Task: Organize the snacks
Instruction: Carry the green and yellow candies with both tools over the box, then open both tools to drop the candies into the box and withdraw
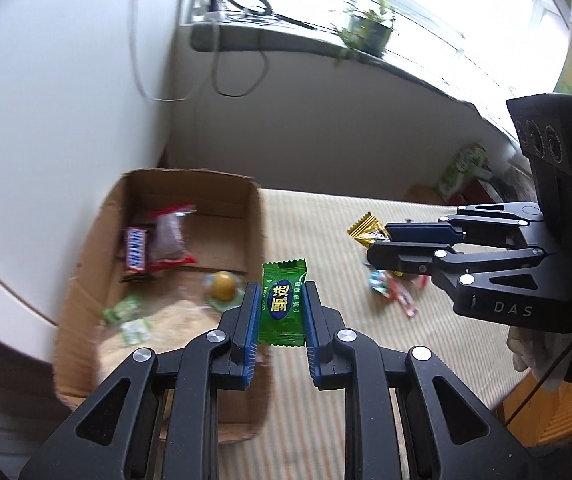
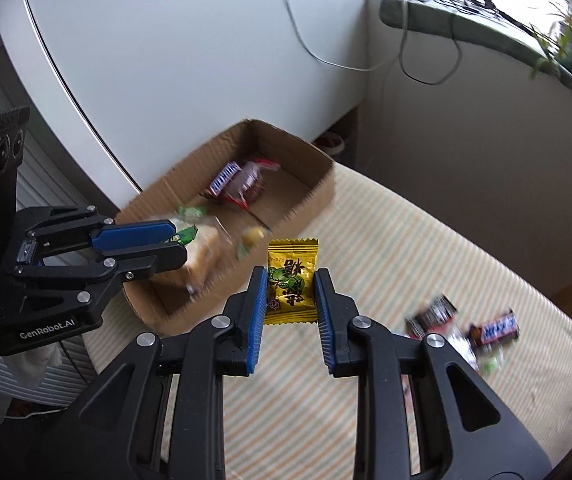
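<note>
- Green wrapper up front: the left gripper (image 1: 283, 300) has its blue pads pinched tight on a green candy (image 1: 282, 303), held upright between the fingers, hanging over the near wall of the cardboard box (image 1: 82, 264).
- Over on the right, the right gripper (image 2: 290, 294) is clamped just as narrow on a yellow candy (image 2: 290, 282), upright too, above the striped cloth (image 2: 385, 240) just beside the box.
- Down in the box: a Snickers bar (image 1: 137, 249), a red packet (image 1: 172, 236), small green sweets.
- More snacks (image 2: 461, 326) lie loose on the cloth, well apart from both grippers.
</note>
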### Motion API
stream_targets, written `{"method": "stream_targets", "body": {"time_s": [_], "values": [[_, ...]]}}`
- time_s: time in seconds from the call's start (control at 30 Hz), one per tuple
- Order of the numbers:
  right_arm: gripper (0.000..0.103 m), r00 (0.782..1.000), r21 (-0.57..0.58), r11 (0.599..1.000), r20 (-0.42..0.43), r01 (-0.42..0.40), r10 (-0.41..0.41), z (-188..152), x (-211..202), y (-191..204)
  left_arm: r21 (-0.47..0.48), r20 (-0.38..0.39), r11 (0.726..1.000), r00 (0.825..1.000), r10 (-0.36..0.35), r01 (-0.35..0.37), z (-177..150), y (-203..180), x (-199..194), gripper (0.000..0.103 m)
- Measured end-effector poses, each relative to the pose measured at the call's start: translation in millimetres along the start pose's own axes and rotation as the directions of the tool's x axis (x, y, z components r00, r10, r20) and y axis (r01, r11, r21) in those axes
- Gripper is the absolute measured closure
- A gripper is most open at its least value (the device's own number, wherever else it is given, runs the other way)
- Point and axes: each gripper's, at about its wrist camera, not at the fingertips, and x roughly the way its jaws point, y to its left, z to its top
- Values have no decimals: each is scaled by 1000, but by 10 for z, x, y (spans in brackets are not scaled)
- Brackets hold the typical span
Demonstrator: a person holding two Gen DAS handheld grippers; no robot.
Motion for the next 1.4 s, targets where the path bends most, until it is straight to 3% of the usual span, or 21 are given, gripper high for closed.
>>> {"method": "stream_targets", "body": {"time_s": [0.53,1.13,1.2,1.23,1.27,1.4], "values": [[78,999,-34,999,-23,-42,42,546,491,254,-83,18,994,997,78,-77,131,493,-21,84],[77,997,-22,998,-63,-52,51,742,841,300,-114,13,988,995,104,-102,183,698,96,83],[61,997,-17,999,-59,-42,41,738,833,283,-109,11,987,993,116,-114,187,698,101,82],[44,998,-15,999,-53,-37,36,739,822,285,-108,10,987,992,124,-122,187,698,101,77],[36,999,-12,999,-38,-32,32,736,796,272,-109,9,986,992,130,-128,183,703,99,73],[36,1000,14,1000,-20,-11,12,734,729,210,-119,7,984,991,132,-130,177,717,83,69]]}}
